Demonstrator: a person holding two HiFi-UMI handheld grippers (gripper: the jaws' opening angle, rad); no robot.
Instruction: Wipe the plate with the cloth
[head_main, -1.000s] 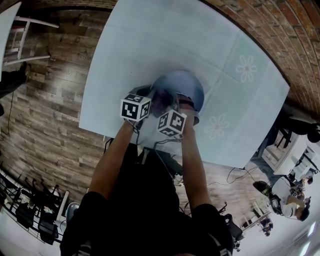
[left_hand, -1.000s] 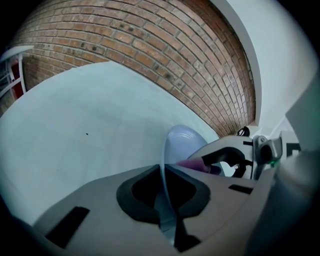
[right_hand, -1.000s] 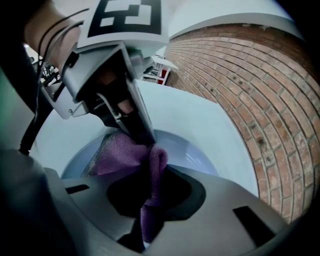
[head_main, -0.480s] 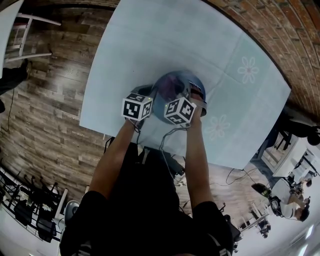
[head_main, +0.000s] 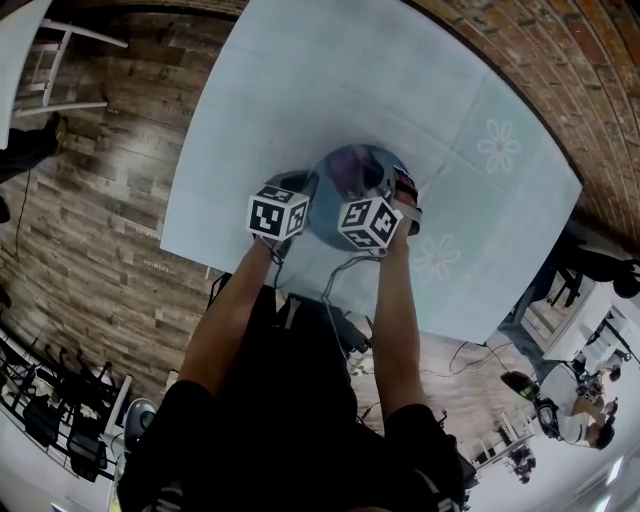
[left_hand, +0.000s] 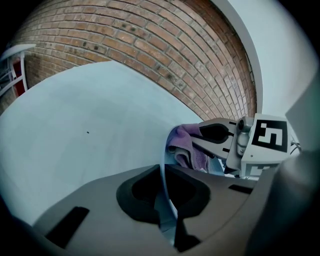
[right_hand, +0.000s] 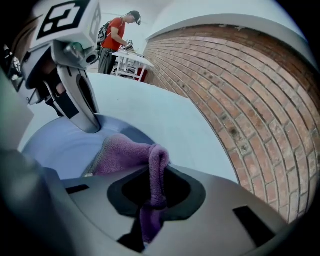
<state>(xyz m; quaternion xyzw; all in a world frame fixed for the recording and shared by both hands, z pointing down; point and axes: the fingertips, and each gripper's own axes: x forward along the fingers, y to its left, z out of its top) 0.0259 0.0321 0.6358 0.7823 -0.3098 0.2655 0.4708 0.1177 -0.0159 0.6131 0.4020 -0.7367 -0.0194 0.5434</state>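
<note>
- Table (head_main: 330, 80): pale-blue cover; brick wall (left_hand: 150, 45) on far side.
- Plate (right_hand: 55, 145): blue, round; at table's near part, just in front of me.
- L gripper (left_hand: 167, 195): I've got its jaws narrow, pinched on plate's left rim, which runs up betw. them.
- R gripper (right_hand: 152, 200): jaws closed on a fold of the cloth, at plate's right side.
- Cloth (right_hand: 125, 152): purple, fleecy; one end in R jaws, rest bunched on plate surface.
</note>
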